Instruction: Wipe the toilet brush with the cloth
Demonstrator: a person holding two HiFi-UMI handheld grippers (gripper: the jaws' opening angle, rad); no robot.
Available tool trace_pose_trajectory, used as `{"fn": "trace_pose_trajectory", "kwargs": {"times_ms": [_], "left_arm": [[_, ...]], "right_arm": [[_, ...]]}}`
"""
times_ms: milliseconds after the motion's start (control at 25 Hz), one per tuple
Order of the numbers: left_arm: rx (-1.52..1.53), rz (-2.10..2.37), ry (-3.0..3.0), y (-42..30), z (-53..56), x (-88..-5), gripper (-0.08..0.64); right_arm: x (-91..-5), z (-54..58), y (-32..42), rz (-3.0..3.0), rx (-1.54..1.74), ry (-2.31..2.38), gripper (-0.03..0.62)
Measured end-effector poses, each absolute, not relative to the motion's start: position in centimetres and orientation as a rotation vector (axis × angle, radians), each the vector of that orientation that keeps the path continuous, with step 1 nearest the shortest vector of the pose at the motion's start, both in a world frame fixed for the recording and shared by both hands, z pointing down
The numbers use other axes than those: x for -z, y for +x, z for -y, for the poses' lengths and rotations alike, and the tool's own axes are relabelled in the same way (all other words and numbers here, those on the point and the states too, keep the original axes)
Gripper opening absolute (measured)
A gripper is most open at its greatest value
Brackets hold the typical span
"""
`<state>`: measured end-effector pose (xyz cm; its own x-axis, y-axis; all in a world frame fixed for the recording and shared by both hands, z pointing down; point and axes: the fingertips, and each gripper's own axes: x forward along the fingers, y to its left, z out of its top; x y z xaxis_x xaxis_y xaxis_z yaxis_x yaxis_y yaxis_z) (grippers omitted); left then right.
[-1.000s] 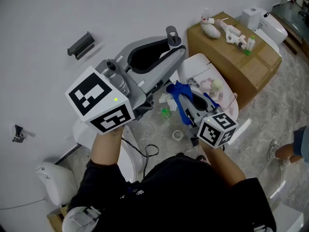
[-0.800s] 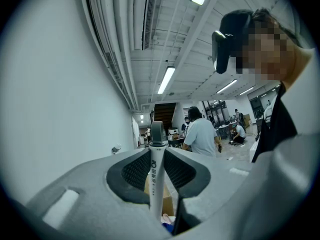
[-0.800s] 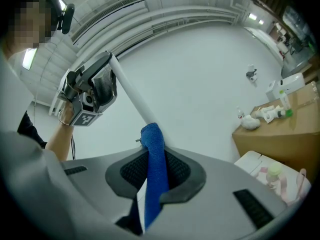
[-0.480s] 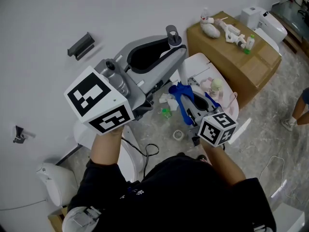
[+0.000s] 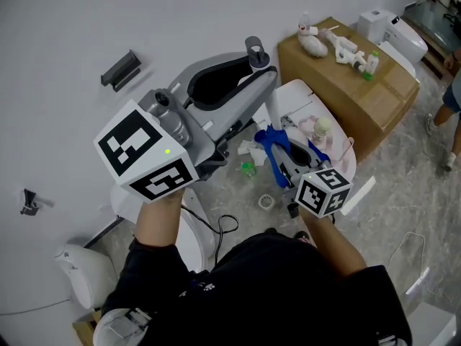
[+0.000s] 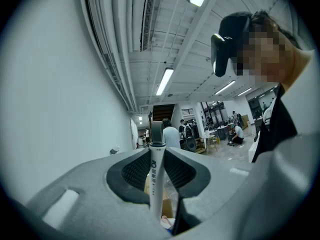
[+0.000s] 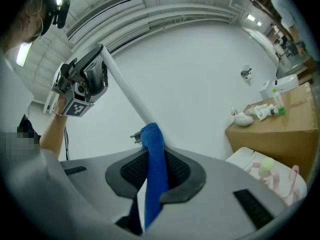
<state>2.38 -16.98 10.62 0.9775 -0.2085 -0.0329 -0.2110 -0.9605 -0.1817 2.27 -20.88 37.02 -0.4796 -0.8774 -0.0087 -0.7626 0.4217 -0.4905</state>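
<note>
Our left gripper's (image 6: pixel 158 159) jaws were closed on the brush (image 6: pixel 155 184), with its white handle pinched between the pads and its loop end past the tips. Our right gripper's (image 7: pixel 155 156) jaws were clamped on the blue cloth (image 7: pixel 154 184). Its folded top poked out and met the handle partway down.

We judged the wiping to be in hand, with the brush held in the air and the cloth at its shaft. The next move called for sliding the cloth along the handle under steady pressure while the left held firm.

The bristle end was hidden behind the cloth and right gripper in the head view. We could not tell whether the cloth wrapped the handle or only lay against it.
</note>
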Motion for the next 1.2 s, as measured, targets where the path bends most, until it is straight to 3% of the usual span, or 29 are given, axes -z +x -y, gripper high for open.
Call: {"fn": "trace_pose_trajectory", "kwargs": {"times_ms": [1200], "left_arm": [[-0.013, -0.274, -2.946, 2.6, 16.6, -10.5, 0.091]], "right_arm": [[-42.5, 21.4, 4.0, -2.382, 0.731, -1.563, 0.064]]}}
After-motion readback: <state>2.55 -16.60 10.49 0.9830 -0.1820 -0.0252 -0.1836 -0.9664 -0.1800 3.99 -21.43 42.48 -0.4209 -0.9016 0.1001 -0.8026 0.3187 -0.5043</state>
